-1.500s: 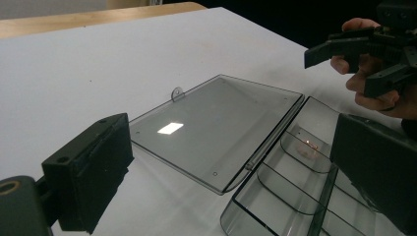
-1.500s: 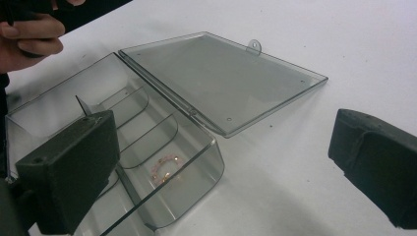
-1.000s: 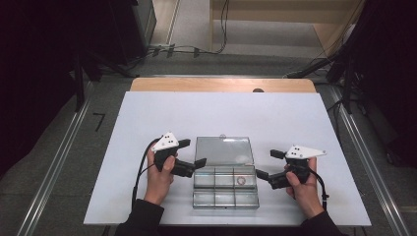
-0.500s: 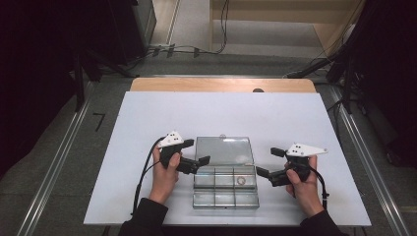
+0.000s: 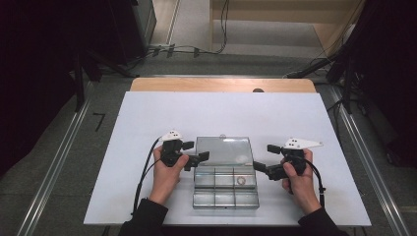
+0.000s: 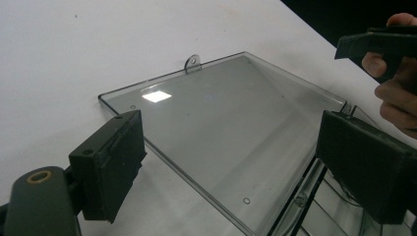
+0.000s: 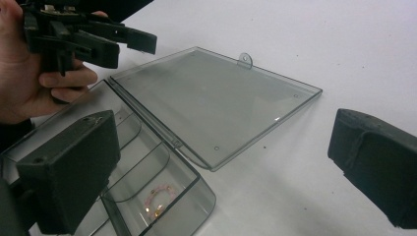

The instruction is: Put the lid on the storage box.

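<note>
A clear plastic compartment box [image 5: 225, 196] sits at the table's near middle, its lid [image 5: 223, 150] folded back flat on the white surface. One compartment holds a small pinkish beaded ring [image 5: 241, 180] [image 7: 157, 196]. My left gripper [image 5: 202, 157] [image 6: 236, 167] is at the box's left side, by the lid's near left corner. It is open, its jaws have just been closing a little, and the lid [image 6: 226, 118] lies low between them, untouched. My right gripper [image 5: 259, 167] [image 7: 223, 169] is open at the box's right side, with nothing held.
The white table top [image 5: 147, 118] has free room behind and to both sides of the box. A wooden strip [image 5: 221, 84] borders its far edge. Metal rails and cables lie on the floor beyond.
My left gripper has moved right towards the box and a little lower, so its jaws reach over the lid's left edge. The right gripper has stayed in place.
</note>
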A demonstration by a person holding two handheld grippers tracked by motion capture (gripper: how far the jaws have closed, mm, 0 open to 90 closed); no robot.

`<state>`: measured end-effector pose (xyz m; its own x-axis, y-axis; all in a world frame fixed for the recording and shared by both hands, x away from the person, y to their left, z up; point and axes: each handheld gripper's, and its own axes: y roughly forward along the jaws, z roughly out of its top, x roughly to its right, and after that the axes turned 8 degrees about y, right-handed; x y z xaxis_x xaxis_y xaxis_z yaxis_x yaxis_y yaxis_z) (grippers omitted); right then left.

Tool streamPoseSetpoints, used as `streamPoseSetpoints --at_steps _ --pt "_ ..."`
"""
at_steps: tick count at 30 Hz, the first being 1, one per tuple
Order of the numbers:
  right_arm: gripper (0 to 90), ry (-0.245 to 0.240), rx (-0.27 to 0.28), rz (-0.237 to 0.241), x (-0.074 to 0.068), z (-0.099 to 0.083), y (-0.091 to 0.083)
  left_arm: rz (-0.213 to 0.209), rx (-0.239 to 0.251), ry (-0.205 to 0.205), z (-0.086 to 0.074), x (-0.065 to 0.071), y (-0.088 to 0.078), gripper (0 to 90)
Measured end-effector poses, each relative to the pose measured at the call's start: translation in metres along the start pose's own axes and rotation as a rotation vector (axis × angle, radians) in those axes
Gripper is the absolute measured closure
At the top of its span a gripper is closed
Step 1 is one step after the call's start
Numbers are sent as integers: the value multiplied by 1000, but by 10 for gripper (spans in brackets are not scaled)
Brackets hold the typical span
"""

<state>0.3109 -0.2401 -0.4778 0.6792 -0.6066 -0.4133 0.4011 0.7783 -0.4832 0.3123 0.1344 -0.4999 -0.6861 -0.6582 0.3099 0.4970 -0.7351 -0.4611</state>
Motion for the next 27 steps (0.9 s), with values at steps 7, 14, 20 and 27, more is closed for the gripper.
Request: streamPoseSetpoints --at_steps 7,14,20,27 --pt "0 48 -21 15 6 2 10 5 -34 -36 -6 -2 6 132" --pt "50 104 -35 -7 7 2 22 6 -50 -55 -7 1 8 141" --pt "124 165 -50 -42 7 3 32 5 -51 -69 -7 1 8 141" --pt "192 222 -74 -66 9 1 39 12 -63 -79 -8 2 9 145"
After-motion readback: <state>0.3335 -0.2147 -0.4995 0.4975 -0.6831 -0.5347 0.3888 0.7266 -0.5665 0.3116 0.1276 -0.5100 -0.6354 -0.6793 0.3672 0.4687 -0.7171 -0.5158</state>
